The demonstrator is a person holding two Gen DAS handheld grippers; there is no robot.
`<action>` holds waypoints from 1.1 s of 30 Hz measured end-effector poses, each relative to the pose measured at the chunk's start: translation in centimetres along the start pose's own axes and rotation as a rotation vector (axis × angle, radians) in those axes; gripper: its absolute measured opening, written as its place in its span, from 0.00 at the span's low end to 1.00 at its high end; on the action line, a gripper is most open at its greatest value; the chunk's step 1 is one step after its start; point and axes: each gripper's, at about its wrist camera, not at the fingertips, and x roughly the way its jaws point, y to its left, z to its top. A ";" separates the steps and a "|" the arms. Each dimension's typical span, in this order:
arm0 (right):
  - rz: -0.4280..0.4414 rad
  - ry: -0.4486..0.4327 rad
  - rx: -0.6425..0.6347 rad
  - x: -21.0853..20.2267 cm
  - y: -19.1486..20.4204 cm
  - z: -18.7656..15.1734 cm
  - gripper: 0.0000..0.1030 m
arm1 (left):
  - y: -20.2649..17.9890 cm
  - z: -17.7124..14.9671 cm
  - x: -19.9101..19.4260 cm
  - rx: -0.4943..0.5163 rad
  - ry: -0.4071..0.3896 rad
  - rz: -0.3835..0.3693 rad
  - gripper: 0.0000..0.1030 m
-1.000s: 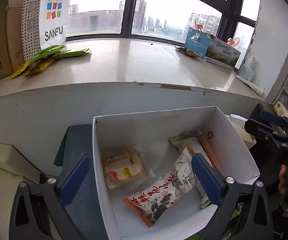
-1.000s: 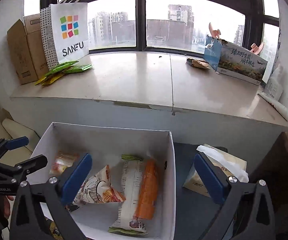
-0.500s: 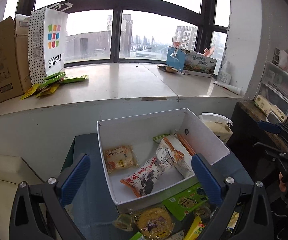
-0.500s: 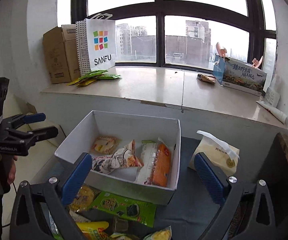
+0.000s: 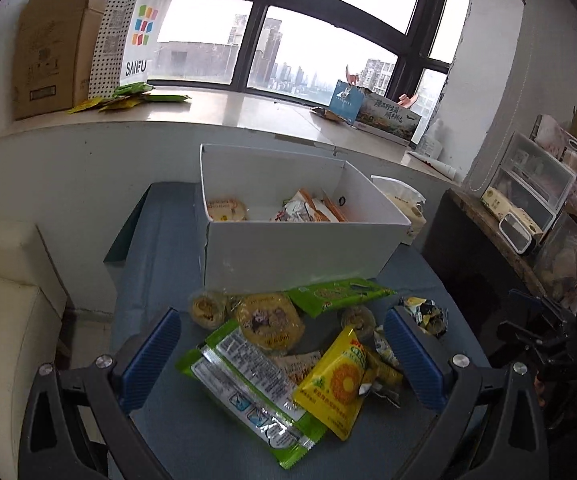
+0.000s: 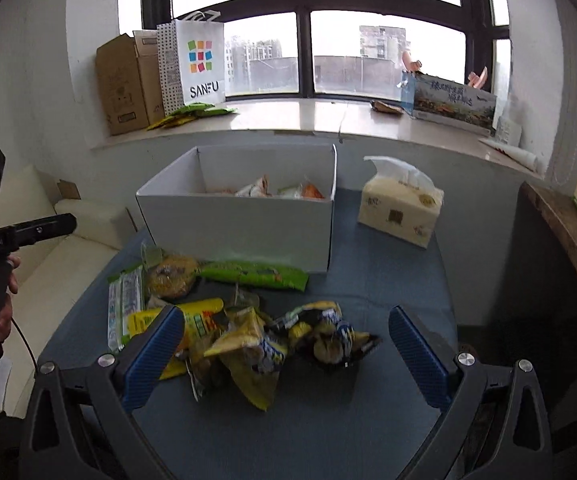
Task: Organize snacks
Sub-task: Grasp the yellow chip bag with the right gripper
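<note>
A: How do the left gripper (image 5: 282,354) fingers (image 5: 150,354) stand?

B: Spread wide, holding nothing. Between them on the blue-covered desk (image 5: 160,248) lie a long green-edged clear snack packet (image 5: 248,388) and a yellow sunflower-print pouch (image 5: 338,380); just past the fingertips sits a round cookie in clear wrap (image 5: 269,322).

A: And the right gripper (image 6: 286,354)?

B: Also wide apart and empty. Between its fingers lies a crumpled yellow-and-blue snack bag (image 6: 252,354), with a darker crumpled bag (image 6: 328,340) just beside it.

A: Where is the container?

B: The open white cardboard box (image 6: 248,224) stands beyond both pairs of fingertips, behind the loose pile, with a few packets inside. A flat green packet (image 6: 252,274) lies against its near wall. Right of the box stands a cream tissue pack (image 6: 398,204).
</note>
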 end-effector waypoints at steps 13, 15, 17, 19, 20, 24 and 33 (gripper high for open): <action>-0.149 0.046 -0.175 5.1 2.5 -4.6 1.00 | 0.1 -1.1 0.2 -0.017 0.026 -0.011 1.00; -0.174 0.060 -0.226 6.2 3.2 -4.8 1.00 | 0.0 -1.2 0.4 -0.016 0.030 -0.010 1.00; -0.188 0.056 -0.270 6.9 4.1 -5.1 1.00 | -0.1 -1.4 0.4 -0.010 0.030 -0.011 1.00; -0.224 0.034 -0.340 7.5 5.0 -5.9 1.00 | -0.2 -1.5 0.4 -0.008 0.030 -0.010 1.00; -0.256 0.028 -0.379 8.0 5.6 -6.4 0.99 | -0.2 -1.5 0.5 -0.009 0.032 -0.012 1.00; -0.312 0.012 -0.494 9.5 7.5 -7.8 0.93 | -0.3 -1.8 0.8 -0.007 0.043 -0.016 1.00; -0.375 0.019 -0.572 11.8 9.2 -7.9 0.29 | -0.5 -2.1 1.3 -0.010 0.055 -0.012 1.00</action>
